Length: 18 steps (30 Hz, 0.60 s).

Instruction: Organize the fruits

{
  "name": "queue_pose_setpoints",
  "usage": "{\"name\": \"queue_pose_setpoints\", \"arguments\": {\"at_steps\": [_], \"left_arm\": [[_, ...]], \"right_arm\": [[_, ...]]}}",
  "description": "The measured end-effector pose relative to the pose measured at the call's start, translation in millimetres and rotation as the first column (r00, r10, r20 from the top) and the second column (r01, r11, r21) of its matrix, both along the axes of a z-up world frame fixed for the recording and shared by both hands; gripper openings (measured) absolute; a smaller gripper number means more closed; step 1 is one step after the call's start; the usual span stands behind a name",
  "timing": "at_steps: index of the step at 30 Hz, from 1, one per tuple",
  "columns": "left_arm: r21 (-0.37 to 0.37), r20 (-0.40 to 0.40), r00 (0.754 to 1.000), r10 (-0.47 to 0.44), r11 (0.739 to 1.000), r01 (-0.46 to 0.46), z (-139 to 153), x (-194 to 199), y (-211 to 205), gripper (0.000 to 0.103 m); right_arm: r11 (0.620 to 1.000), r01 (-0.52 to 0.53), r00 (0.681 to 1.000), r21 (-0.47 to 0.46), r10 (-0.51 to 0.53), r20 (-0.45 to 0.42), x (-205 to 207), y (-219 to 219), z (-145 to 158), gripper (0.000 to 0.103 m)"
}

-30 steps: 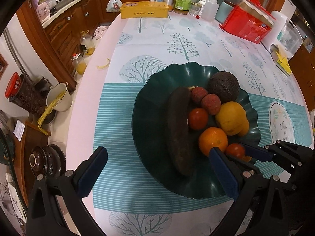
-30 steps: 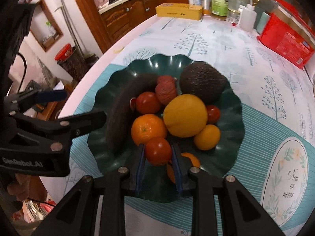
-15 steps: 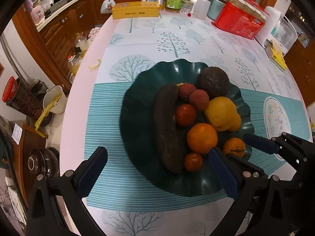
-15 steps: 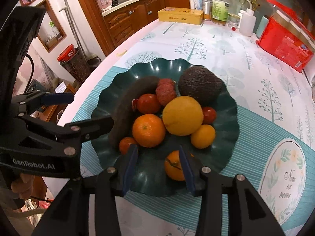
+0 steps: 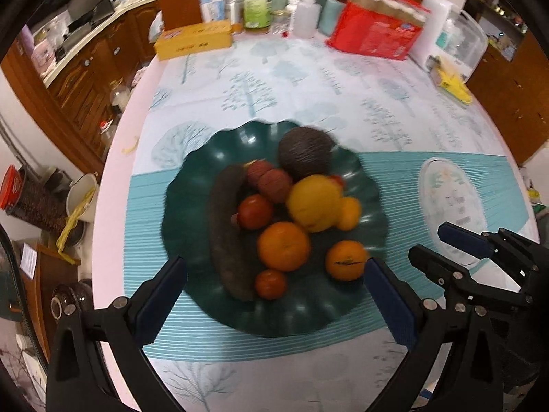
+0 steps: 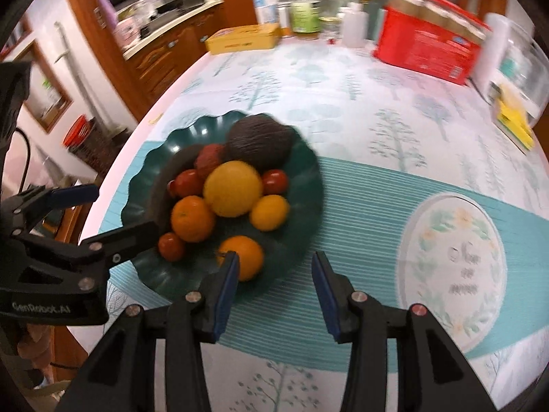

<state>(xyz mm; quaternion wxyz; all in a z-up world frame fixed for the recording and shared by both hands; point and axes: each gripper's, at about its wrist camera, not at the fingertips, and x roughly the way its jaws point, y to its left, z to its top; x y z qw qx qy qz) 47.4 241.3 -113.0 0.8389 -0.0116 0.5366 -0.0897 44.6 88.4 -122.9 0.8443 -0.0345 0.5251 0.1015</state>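
Dark green scalloped plate (image 5: 192, 202) holds fruit, seemingly ten pieces. Left gripper (image 5: 274, 300), right gripper (image 6: 274, 288): jaws spread, empty, at plate's near rim.

A home kitchen: wooden cabinets (image 5: 85, 79), a tree-print tablecloth (image 5: 308, 86), and bottles (image 5: 256, 7) at the table's far end.

Yellow box (image 5: 194, 39), green-label bottle (image 5: 256, 8), red pkg (image 5: 375, 32) at far table edge; wood cabinets (image 5: 89, 68) left.
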Motion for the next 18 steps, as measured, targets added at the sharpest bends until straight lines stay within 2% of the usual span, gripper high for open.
{"name": "queue_pose_setpoints", "arguments": {"at_steps": [4, 8, 13, 18], "left_arm": [[-0.002, 0.045, 0.999, -0.030, 1.000, 0.030, 25, -3, -23, 0.102], [-0.006, 0.091, 0.996, -0.013, 1.000, 0.014, 48, -8, -42, 0.102], [0.004, 0.134, 0.991, 0.014, 1.000, -0.015, 71, -16, -62, 0.102], [0.016, 0.157, 0.987, 0.039, 0.999, -0.042, 84, -23, -80, 0.102]], "right_arm": [[0.998, 0.056, 0.998, 0.007, -0.056, 0.030, -10, -24, 26, 0.044], [0.995, 0.101, 0.993, 0.003, -0.101, 0.060, -17, -46, 49, 0.045], [0.987, 0.157, 0.983, 0.017, -0.158, 0.091, -27, -71, 74, 0.054], [0.986, 0.168, 0.977, 0.016, -0.168, 0.128, -33, -90, 92, 0.060]]}}
